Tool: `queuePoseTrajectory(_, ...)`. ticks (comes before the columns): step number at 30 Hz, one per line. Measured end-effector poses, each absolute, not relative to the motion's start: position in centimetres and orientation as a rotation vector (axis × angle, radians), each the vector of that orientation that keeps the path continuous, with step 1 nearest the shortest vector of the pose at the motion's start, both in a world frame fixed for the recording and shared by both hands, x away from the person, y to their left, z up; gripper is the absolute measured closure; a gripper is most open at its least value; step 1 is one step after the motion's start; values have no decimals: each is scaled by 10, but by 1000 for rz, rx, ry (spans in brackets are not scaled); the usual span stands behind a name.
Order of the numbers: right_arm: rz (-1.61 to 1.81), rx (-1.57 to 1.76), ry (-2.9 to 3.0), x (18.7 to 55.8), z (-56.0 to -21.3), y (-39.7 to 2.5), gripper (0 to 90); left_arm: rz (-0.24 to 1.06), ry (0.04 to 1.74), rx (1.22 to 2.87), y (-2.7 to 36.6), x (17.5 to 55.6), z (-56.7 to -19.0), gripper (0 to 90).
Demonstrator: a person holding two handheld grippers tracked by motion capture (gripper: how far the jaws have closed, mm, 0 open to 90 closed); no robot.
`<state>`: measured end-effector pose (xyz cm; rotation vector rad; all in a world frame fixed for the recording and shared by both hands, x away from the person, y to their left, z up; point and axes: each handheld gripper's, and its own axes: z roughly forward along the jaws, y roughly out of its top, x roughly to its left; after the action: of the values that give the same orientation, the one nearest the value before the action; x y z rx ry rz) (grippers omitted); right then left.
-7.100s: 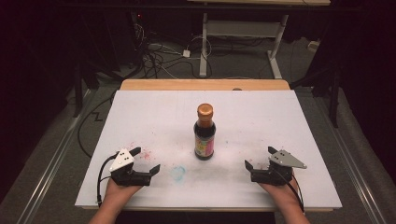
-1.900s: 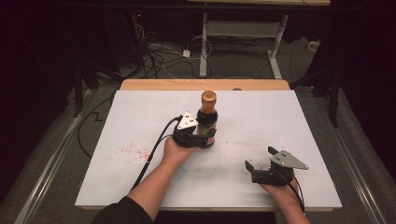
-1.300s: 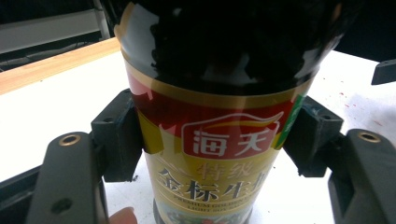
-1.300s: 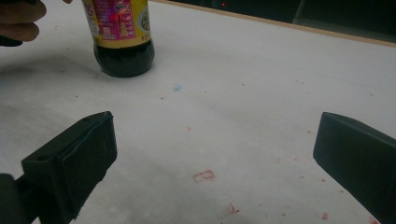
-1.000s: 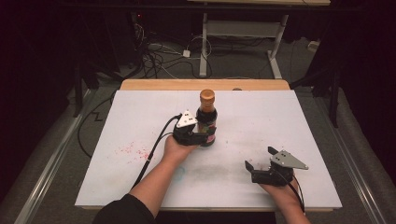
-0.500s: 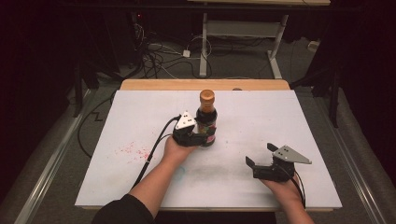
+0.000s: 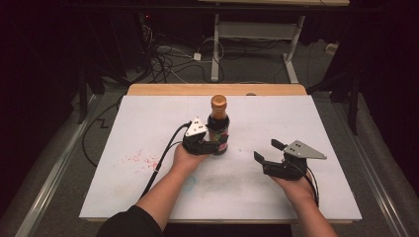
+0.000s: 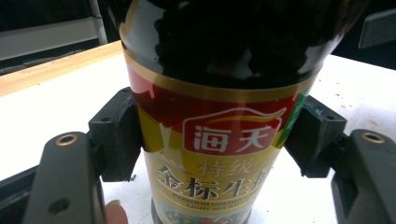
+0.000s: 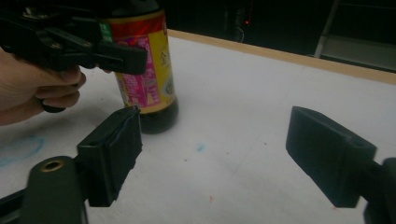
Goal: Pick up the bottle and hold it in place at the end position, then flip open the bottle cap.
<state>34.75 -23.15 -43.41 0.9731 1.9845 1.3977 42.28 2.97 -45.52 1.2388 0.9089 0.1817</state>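
High view: white table top (image 7: 148,128) with a wooden strip along its far edge; red speckles (image 7: 141,159) at left and a faint blue smear near the front centre. Dark sauce bottle (image 7: 218,126), upright near the middle of the table, orange-brown cap on top, red and yellow label on the body. Left gripper (image 7: 213,146) at the bottle's lower body, reaching in from the near left, jaws closed against the label on either side; grey three-cornered plate on top, black cable trailing back along the forearm toward the table's front edge. Right gripper (image 7: 264,152) resting low at the right front of the table, well apart from the bottle, jaws spread wide, nothing between them. Floor beyond the table strewn with cables, pale desk frame behind. Left gripper view: bottle (image 8: 219,116) close up and between the two black jaws, each pad pressed to a side of the label; label red above, yellow below, with Chinese characters in a white-edged red badge; a fingertip visible at the bottom edge; white table beneath. Right gripper view: own two jaws far apart, bare table between them, right gripper (image 9: 238,144) holding nothing; bottle (image 9: 144,65) standing farther off at upper left, pink and yellow side of the label showing, dark base on the table; left gripper (image 9: 70,44) clamped across it, the hand (image 9: 32,91) behind.
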Motion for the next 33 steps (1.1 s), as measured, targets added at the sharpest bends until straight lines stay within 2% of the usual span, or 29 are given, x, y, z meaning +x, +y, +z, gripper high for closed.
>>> queuePoseTrajectory(2,1409,967,1985,349,-432,-230,283,182,908,1241,30,423,-455,277)
queuePoseTrajectory(3,1430,957,1984,351,-427,-227,351,181,907,1243,29,423,-455,277)
queuePoseTrajectory(4,1430,957,1984,351,-427,-227,351,181,907,1243,29,423,-455,278)
queuePoseTrajectory(5,1445,937,1992,355,-423,-223,416,181,901,1255,30,424,-455,279)
queuePoseTrajectory(7,1456,921,1999,358,-419,-218,488,178,900,1248,30,423,-455,279)
queuePoseTrajectory(8,1456,921,1999,358,-419,-218,488,178,900,1248,30,423,-455,279)
queuePoseTrajectory(9,1473,909,2001,361,-416,-212,559,180,900,1248,30,423,-455,280)
queuePoseTrajectory(15,1493,872,2017,371,-405,-196,775,180,900,1246,30,423,-455,281)
queuePoseTrajectory(16,1493,872,2017,371,-405,-196,775,180,900,1246,30,423,-455,282)
queuePoseTrajectory(17,1490,849,2024,375,-402,-192,824,181,901,1246,30,423,-455,282)
queuePoseTrajectory(18,1490,849,2024,375,-402,-192,824,181,901,1246,30,423,-455,282)
queuePoseTrajectory(19,1487,847,2029,378,-399,-189,868,182,901,1247,30,423,-455,282)
queuePoseTrajectory(21,1497,844,2028,380,-395,-186,899,183,901,1247,30,423,-455,282)
queuePoseTrajectory(26,1496,823,2032,383,-389,-179,900,183,900,1247,30,423,-455,283)
queuePoseTrajectory(27,1496,817,2033,385,-386,-175,900,216,883,1322,35,424,-457,283)
queuePoseTrajectory(30,1494,808,2037,386,-383,-172,900,216,885,1320,35,424,-457,284)
queuePoseTrajectory(31,1496,796,2043,388,-381,-170,900,183,896,1244,29,423,-456,284)
queuePoseTrajectory(33,1498,790,2048,390,-378,-168,900,184,897,1245,29,423,-456,284)
